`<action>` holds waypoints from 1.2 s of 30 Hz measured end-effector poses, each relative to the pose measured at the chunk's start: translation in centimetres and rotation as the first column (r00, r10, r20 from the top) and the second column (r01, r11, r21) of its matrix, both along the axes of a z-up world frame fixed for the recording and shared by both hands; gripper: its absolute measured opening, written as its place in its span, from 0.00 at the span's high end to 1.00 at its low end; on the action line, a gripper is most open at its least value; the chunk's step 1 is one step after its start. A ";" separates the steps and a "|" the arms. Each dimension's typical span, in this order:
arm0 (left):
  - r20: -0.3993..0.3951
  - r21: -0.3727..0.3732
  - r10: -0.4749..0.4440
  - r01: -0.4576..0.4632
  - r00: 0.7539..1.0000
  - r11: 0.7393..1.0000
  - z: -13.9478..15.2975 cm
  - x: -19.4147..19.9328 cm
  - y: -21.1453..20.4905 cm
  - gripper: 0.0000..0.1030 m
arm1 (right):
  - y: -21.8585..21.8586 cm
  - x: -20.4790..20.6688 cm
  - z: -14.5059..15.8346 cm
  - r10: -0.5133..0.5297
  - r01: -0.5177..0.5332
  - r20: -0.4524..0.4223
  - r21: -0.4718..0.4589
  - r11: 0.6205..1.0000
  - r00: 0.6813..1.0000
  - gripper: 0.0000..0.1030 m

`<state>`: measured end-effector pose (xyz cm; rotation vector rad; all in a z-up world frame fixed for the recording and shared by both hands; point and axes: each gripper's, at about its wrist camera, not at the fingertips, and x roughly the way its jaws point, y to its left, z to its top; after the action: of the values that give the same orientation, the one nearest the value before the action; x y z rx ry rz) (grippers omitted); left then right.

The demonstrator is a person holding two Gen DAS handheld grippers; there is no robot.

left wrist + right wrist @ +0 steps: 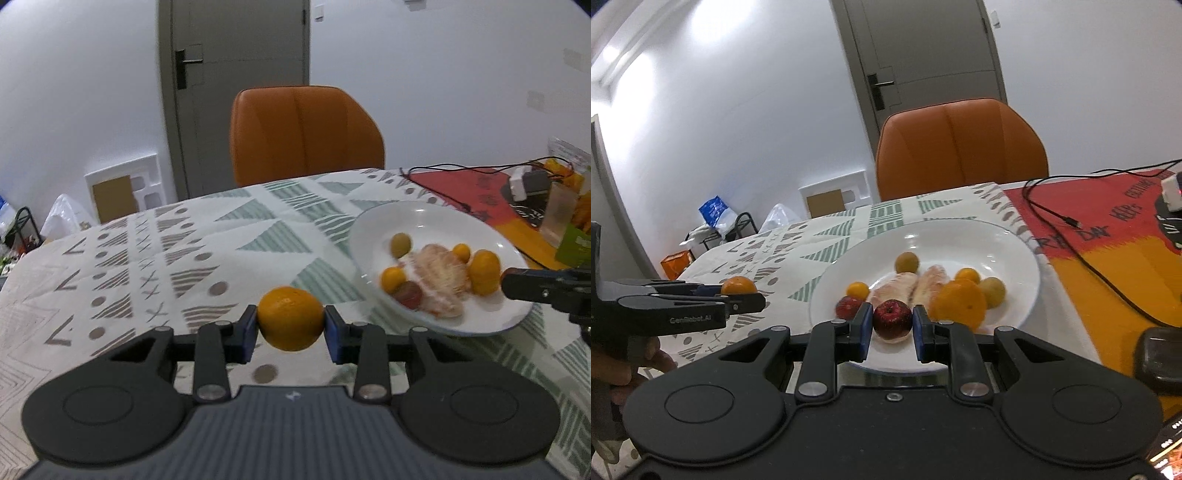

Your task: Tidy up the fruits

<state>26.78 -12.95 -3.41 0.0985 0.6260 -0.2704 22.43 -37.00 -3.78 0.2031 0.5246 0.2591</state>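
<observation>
over plate (1015, 251): right tool (891, 322) clamps one red fruit (892, 318); left tool (290, 324) clamps one orange (290, 318).

White lettering on the side of the black plastic left gripper (740, 291), seen from the right wrist, reads roughly "CenRobot.AI", though blur softens the middle letters. The red and orange printed mat (1115, 236) at the table's right carries dark capitals, partly legible as "DAY" and "HAP"; the rest is cut off or too distorted to read
</observation>
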 end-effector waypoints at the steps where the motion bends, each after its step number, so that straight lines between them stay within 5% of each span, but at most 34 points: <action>1: 0.002 0.000 -0.006 0.006 1.000 1.000 0.1 -0.1 -0.4 0.65 | -0.3 -0.1 -0.1 -0.006 0.006 0.000 0.003 1.000 1.000 0.79; 5: 0.011 0.003 -0.030 0.029 0.999 1.000 0.6 -0.5 -1.8 0.65 | -1.4 -0.7 -0.2 -0.041 0.041 0.002 0.009 0.999 0.999 0.70; 30: 0.047 0.047 -0.144 0.142 0.988 0.989 2.6 -1.9 -8.6 0.64 | -5.3 -3.2 0.1 -0.069 0.066 0.033 0.072 0.995 0.997 0.70; 34: 0.093 0.071 -0.149 0.143 0.984 0.987 3.6 -2.5 -9.2 0.56 | -5.4 -3.6 0.3 -0.071 0.067 0.037 0.078 0.995 0.997 0.69; 36: 0.110 0.076 -0.132 0.124 0.985 0.989 4.0 -2.9 -8.9 0.40 | -5.3 -3.8 0.4 -0.067 0.063 0.039 0.080 0.995 0.997 0.69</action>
<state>23.92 -21.90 0.63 0.2201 0.5152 -0.3646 18.65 -42.33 -3.40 0.2899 0.4656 0.2203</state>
